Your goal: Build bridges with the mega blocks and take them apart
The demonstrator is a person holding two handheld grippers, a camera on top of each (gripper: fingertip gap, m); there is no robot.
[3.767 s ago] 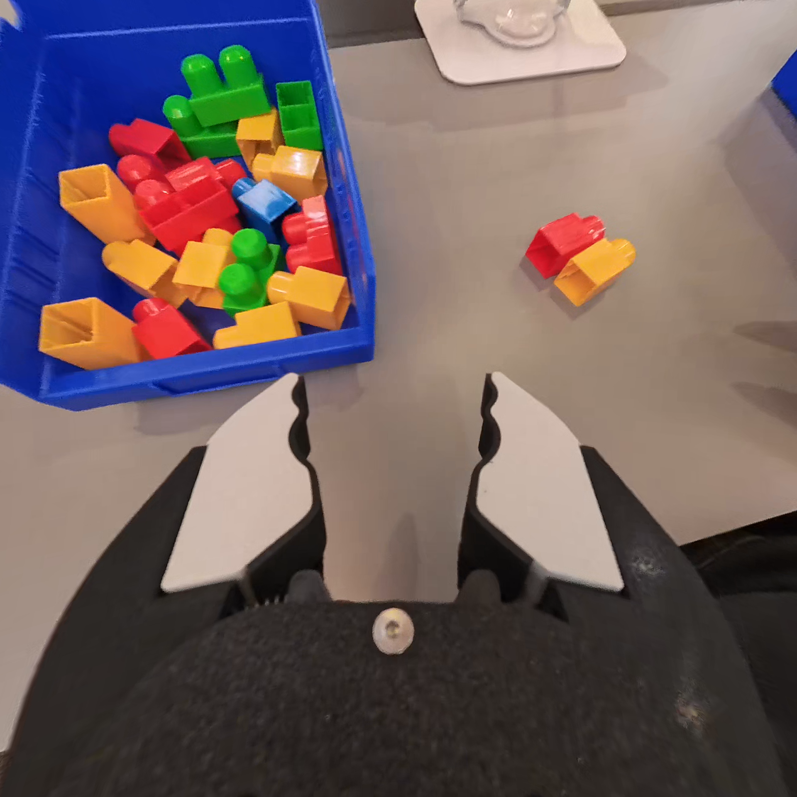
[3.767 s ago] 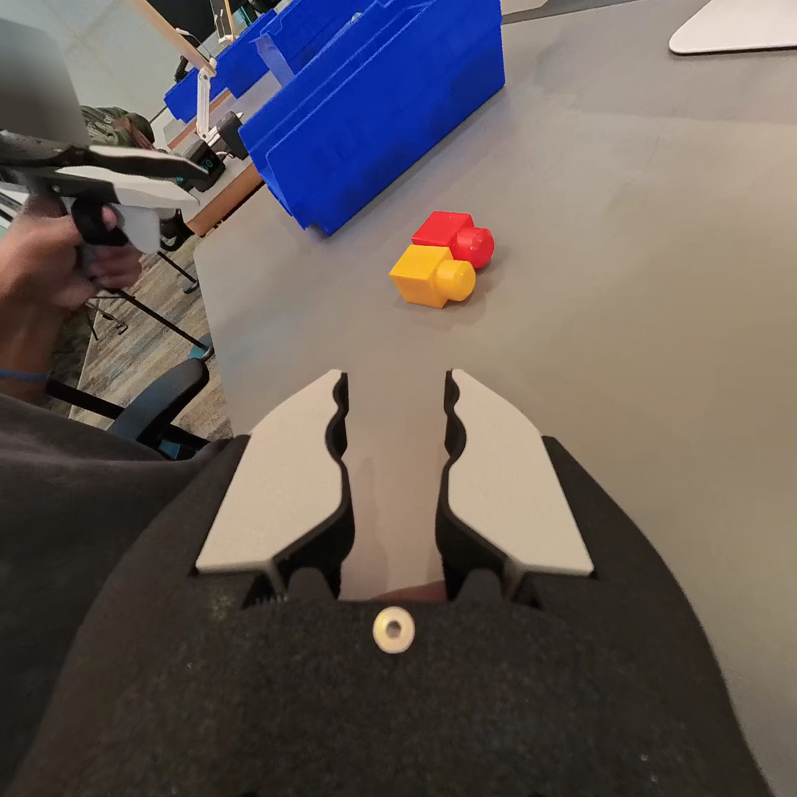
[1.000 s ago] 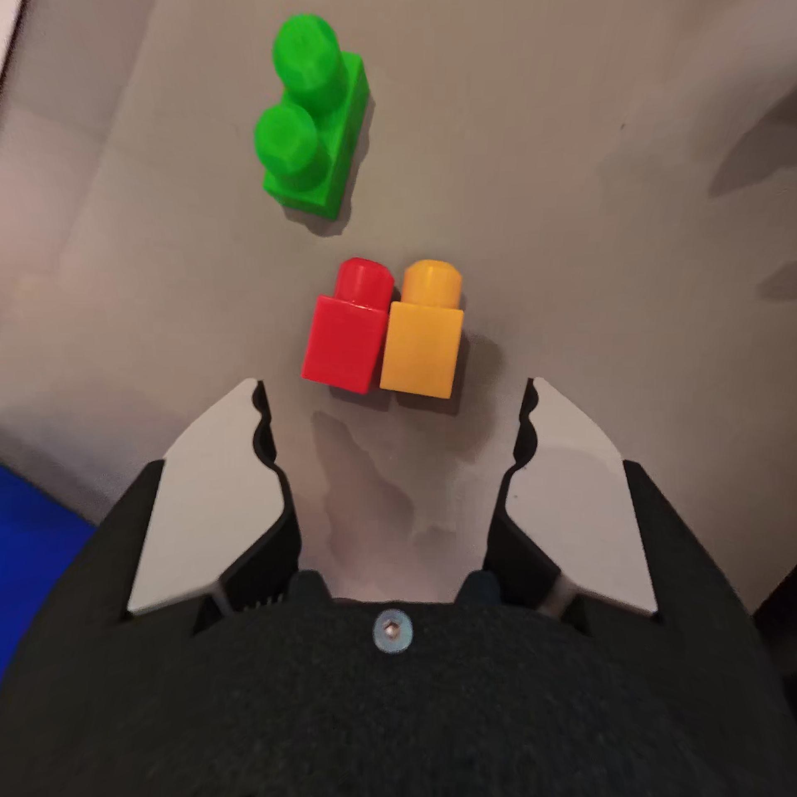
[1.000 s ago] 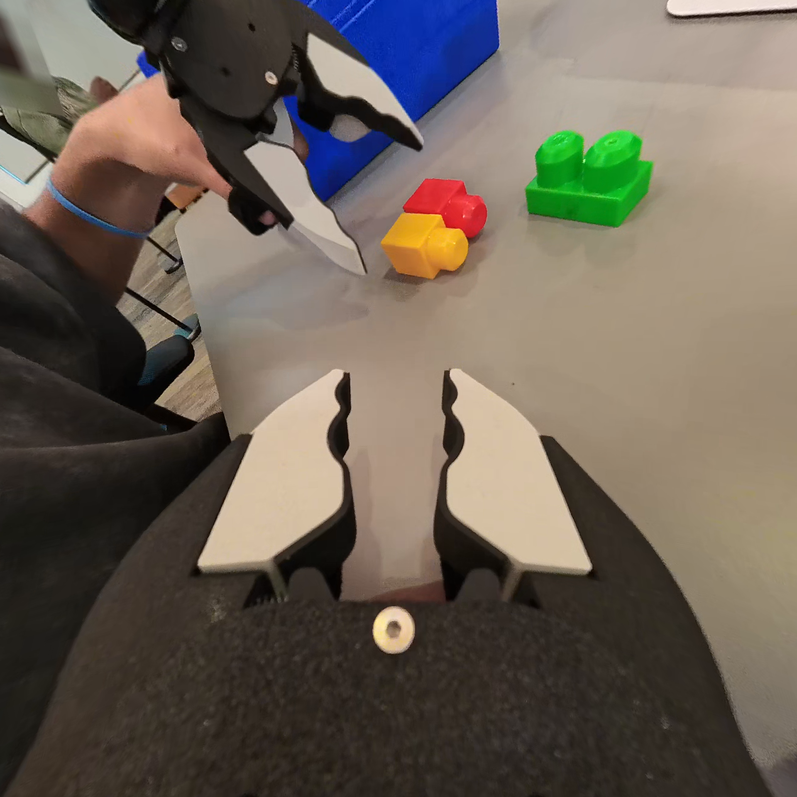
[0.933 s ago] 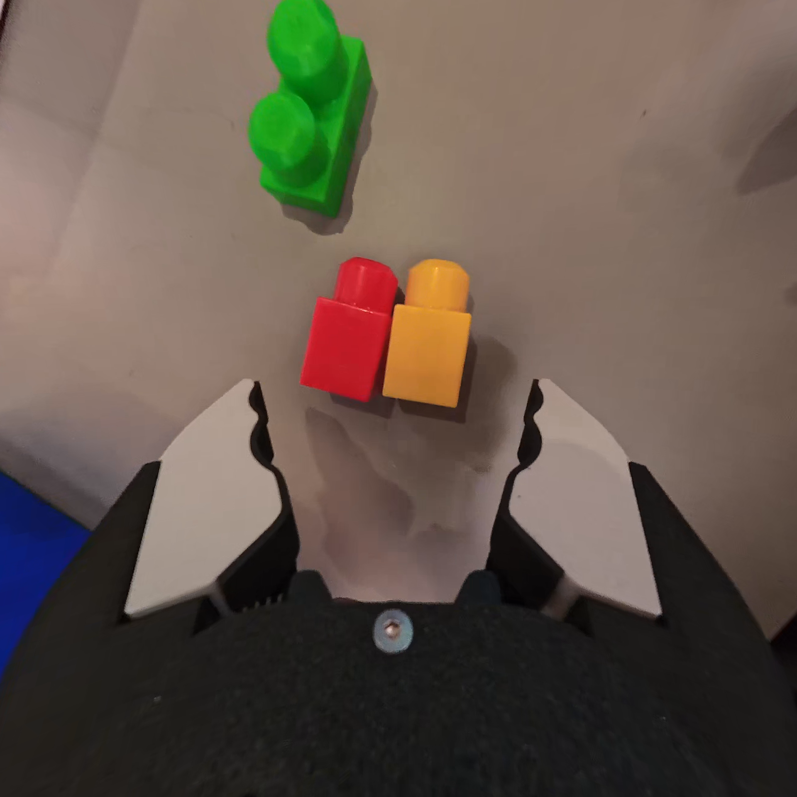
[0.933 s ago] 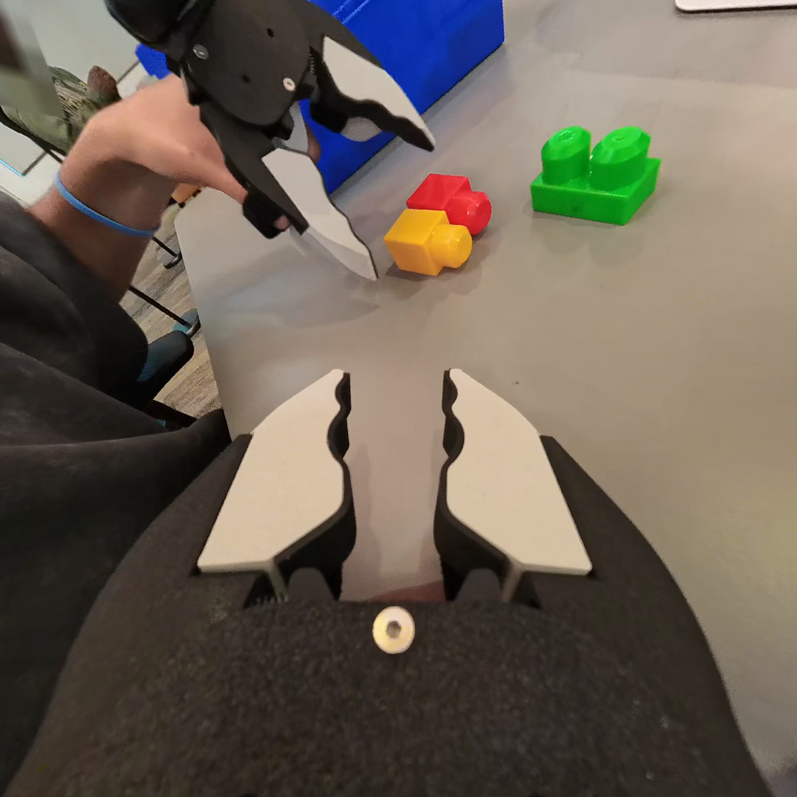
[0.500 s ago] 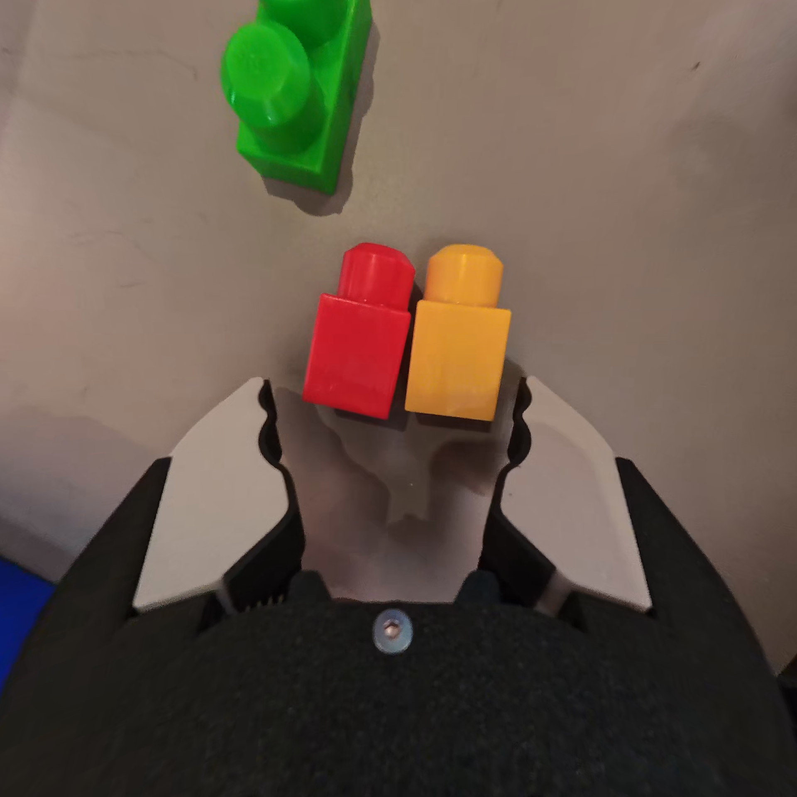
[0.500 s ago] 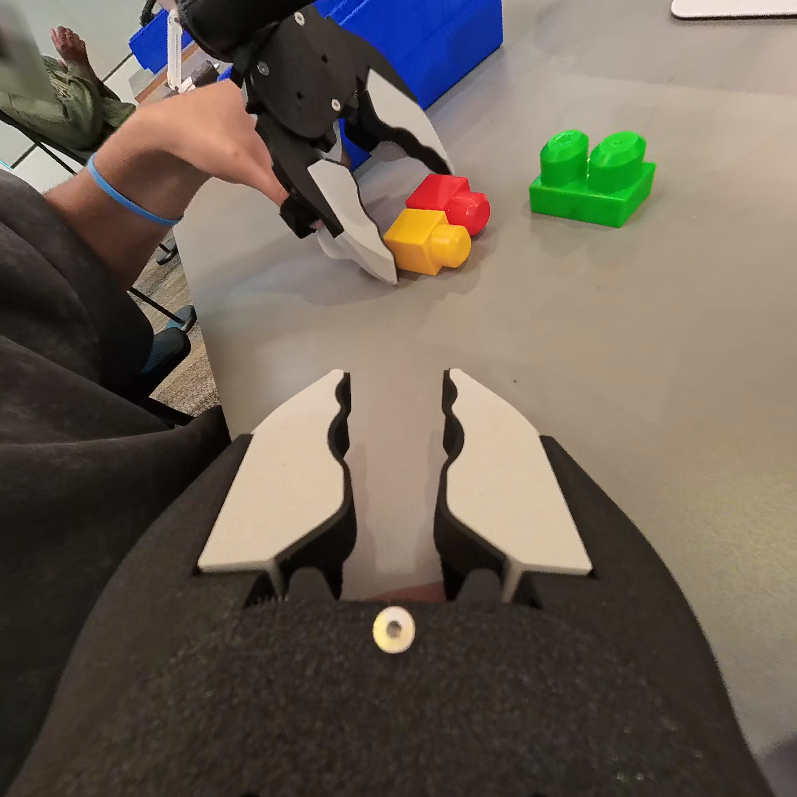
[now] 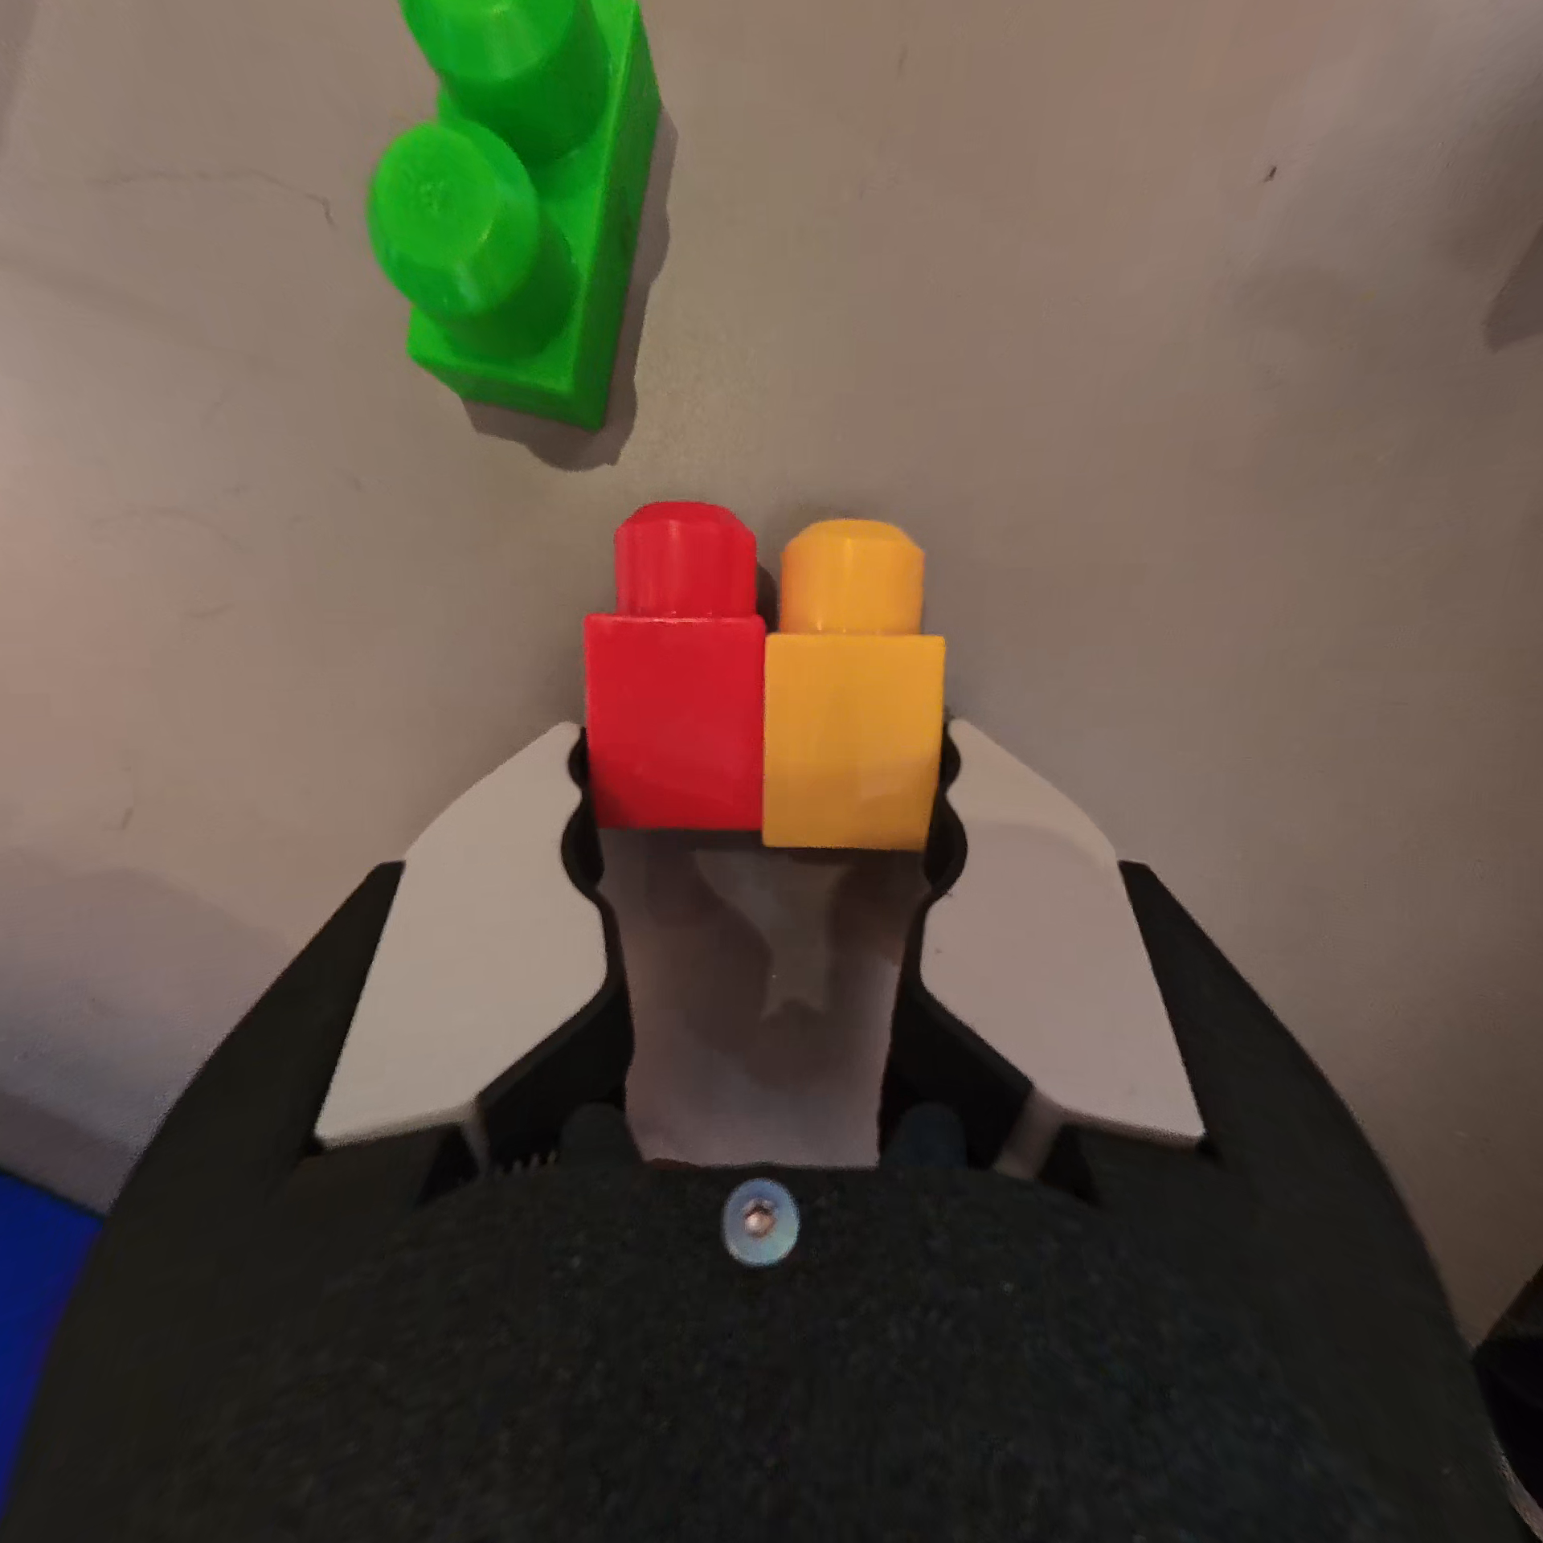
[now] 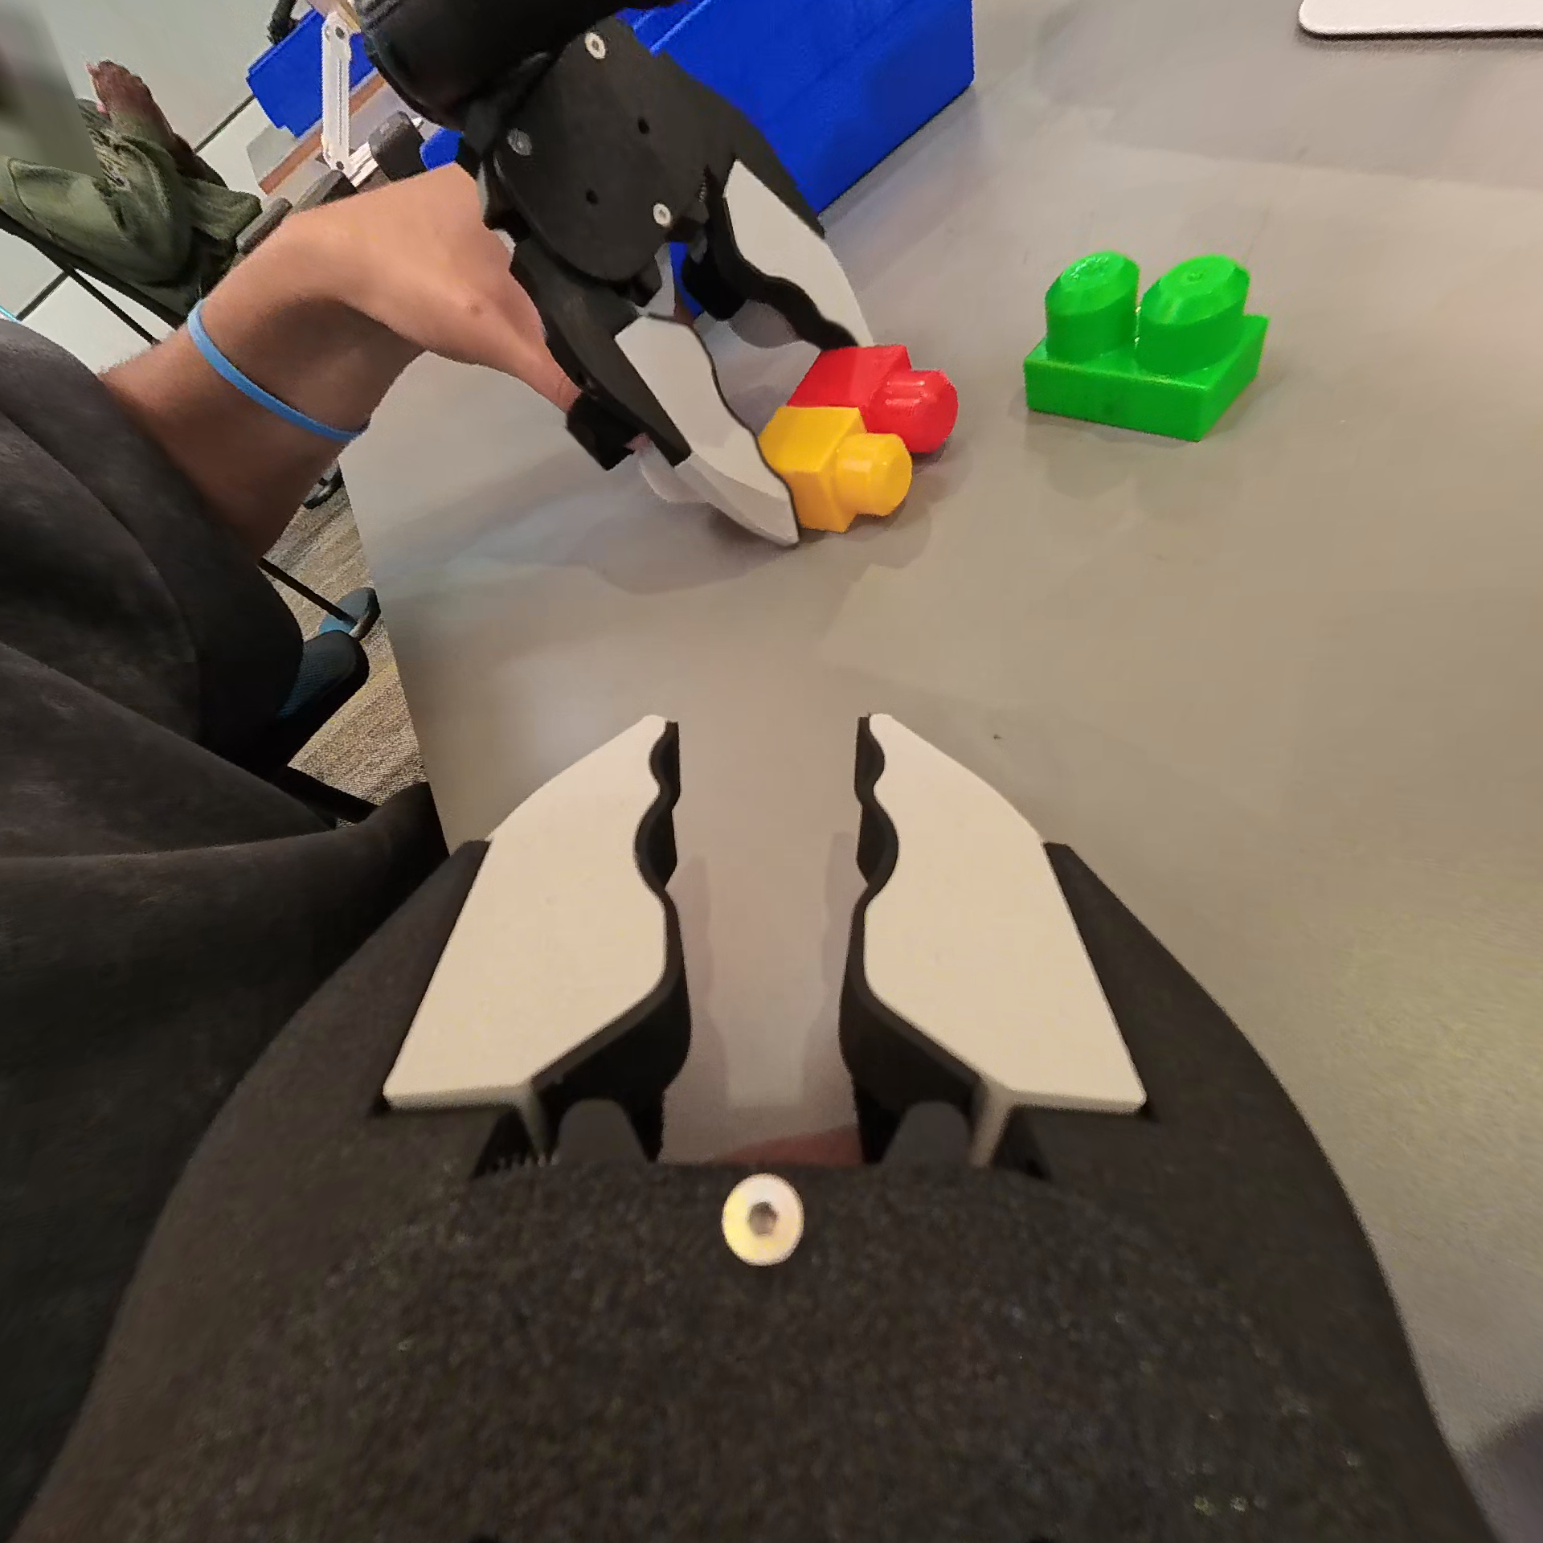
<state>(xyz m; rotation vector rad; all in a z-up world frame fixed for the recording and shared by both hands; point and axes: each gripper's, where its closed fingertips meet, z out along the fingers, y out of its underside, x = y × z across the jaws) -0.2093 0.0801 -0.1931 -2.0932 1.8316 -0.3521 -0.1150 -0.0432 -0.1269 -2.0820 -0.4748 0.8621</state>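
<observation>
A red one-stud block [image 9: 676, 718] and a yellow one-stud block [image 9: 847, 735] lie on their sides, pressed flush together, studs pointing away from me. My left gripper [image 9: 764, 741] is shut on the pair, one finger against the red block and the other against the yellow one. A green two-stud block [image 9: 518, 217] stands upright just beyond, to the left. In the right wrist view the left gripper [image 10: 814, 434] straddles the red block [image 10: 868, 384] and yellow block [image 10: 835, 467], with the green block [image 10: 1144, 351] to their right. My right gripper [image 10: 768, 735] is open and empty, hovering nearer the table's front.
A blue bin [image 10: 818, 92] stands behind the left gripper; its corner shows in the left wrist view [image 9: 33, 1236]. A white mat [image 10: 1419, 17] lies at the far right. The grey table [image 10: 1169, 751] ends at its left edge, beside a person's hand [image 10: 376, 317].
My left gripper moved forward and down around the red and yellow blocks and closed on them, pushing them flush. The green block was placed on the table earlier. The right gripper has held still.
</observation>
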